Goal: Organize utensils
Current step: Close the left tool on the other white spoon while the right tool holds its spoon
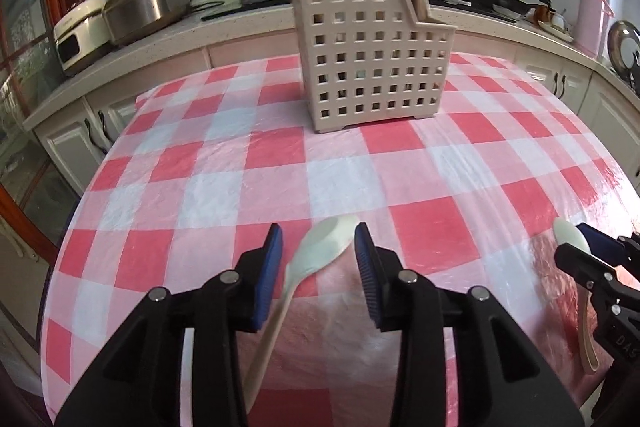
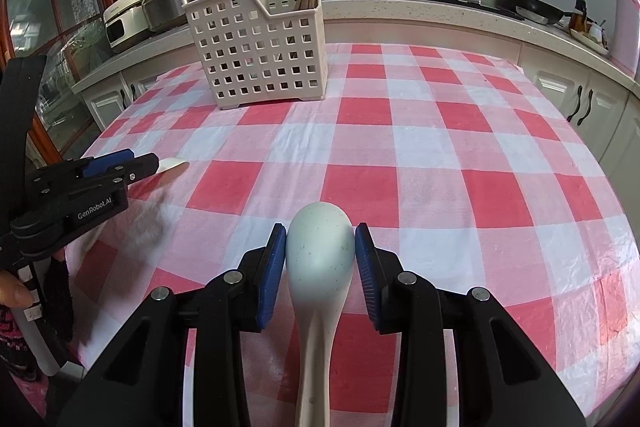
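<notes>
The left black two-finger gripper with blue ribbed pads [image 1: 318,259] is held low and level, pointing forward; its jaws are spread wide, with a clear gap beside each pad. The right black two-finger gripper with blue ribbed pads [image 2: 321,255] is likewise held low and pointed forward, jaws parted, both pads at or touching what lies between them; a firm grip cannot be confirmed. A thumb [image 2: 14,293] is seen behind the left gripper.

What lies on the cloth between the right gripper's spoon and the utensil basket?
Nothing: in the right wrist view, only bare checkered tablecloth separates the spoon from the basket.
</notes>
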